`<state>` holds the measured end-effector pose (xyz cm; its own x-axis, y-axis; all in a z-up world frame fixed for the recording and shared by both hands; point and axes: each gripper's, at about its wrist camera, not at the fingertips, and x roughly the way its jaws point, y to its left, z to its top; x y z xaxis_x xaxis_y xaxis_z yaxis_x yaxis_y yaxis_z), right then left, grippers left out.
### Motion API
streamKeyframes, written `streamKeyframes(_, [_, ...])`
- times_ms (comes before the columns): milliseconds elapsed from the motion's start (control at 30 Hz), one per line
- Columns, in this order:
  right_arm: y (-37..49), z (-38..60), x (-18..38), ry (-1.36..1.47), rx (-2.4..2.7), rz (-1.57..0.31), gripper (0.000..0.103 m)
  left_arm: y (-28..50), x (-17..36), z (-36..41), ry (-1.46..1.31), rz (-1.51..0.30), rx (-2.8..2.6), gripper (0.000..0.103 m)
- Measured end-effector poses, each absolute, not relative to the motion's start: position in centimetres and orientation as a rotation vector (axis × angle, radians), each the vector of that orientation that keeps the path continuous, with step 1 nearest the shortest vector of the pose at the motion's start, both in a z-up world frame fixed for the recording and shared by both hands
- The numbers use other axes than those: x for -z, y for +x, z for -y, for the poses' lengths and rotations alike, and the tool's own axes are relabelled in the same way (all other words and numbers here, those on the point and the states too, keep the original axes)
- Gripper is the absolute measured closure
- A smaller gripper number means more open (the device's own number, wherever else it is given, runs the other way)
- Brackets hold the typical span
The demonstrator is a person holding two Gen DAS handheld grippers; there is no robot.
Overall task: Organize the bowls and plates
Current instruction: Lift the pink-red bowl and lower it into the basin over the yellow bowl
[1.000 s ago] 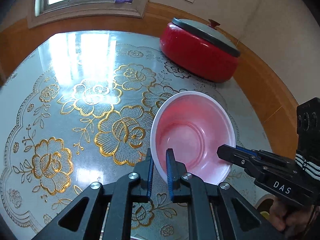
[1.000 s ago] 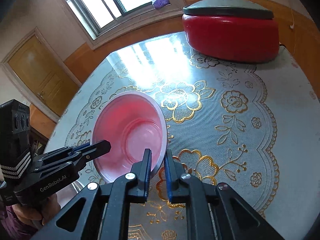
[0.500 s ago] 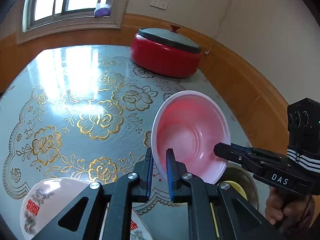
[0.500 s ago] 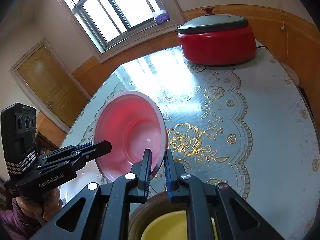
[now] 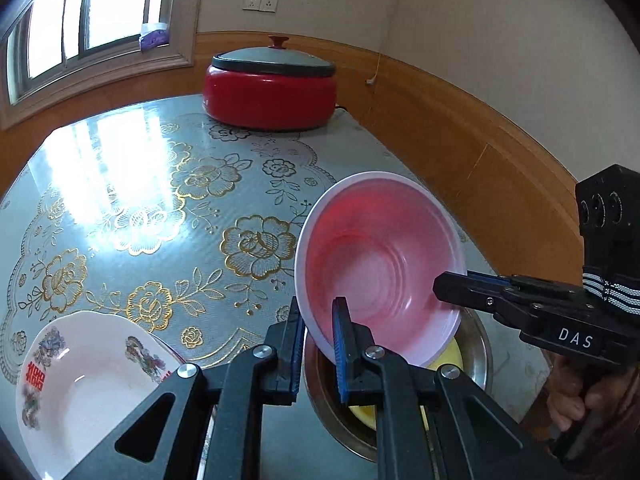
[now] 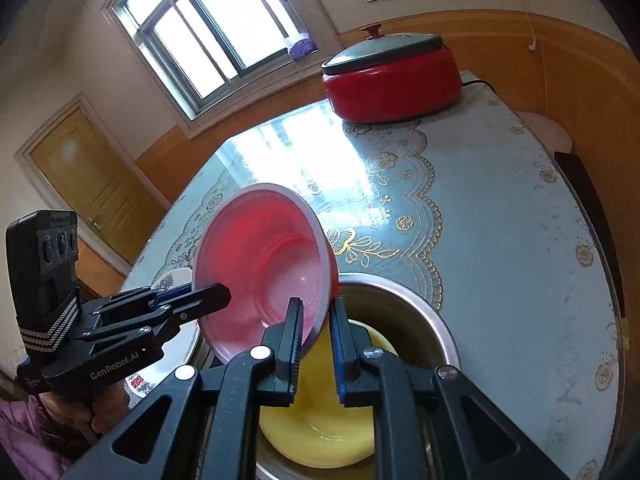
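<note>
A pink bowl is held in the air between both grippers, each pinching its rim. My left gripper is shut on its near-left rim. My right gripper is shut on the opposite rim, where the bowl tilts toward the camera. Right under the bowl stands a steel basin with a yellow bowl inside; the basin also shows in the left wrist view. A white patterned plate lies on the table at the lower left.
A red electric pot with a grey lid stands at the far end of the table, which has a gold-flower cover. A wood-panelled wall runs close along the right side. A round stool stands beyond the table's right edge.
Both grippers carried the pink bowl back toward the near edge of the table. The basin with the yellow bowl and the patterned plate came into view below it.
</note>
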<state>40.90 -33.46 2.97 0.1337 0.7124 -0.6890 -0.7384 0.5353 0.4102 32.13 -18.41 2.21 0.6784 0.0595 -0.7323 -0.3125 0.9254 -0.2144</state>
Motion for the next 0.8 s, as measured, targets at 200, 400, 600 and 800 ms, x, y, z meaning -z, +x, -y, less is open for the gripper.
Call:
streamKeyframes(200, [40.5, 35.4, -3.2, -0.016, -1.018, -0.968, 0.090, 32.2, -2.5, 20.2, -0.319, -0.806, -0.177, 0.091])
streamKeyframes(400, [39.7, 37.4, -3.9, -0.016, -0.990, -0.953, 0.090, 32.6, -3.0, 21.6, -0.299, -0.798, -0.139, 0.091])
streamKeyframes(600, [39.6, 38.5, -4.3, -0.019, -0.989, -0.949, 0.090, 32.7, -2.9, 21.7, -0.333, -0.797, -0.093, 0.091])
streamKeyframes(800, [38.7, 38.4, -4.5, -0.024, -1.056, -0.945, 0.089, 30.8, -3.1, 20.5, -0.393, -0.785, -0.035, 0.091])
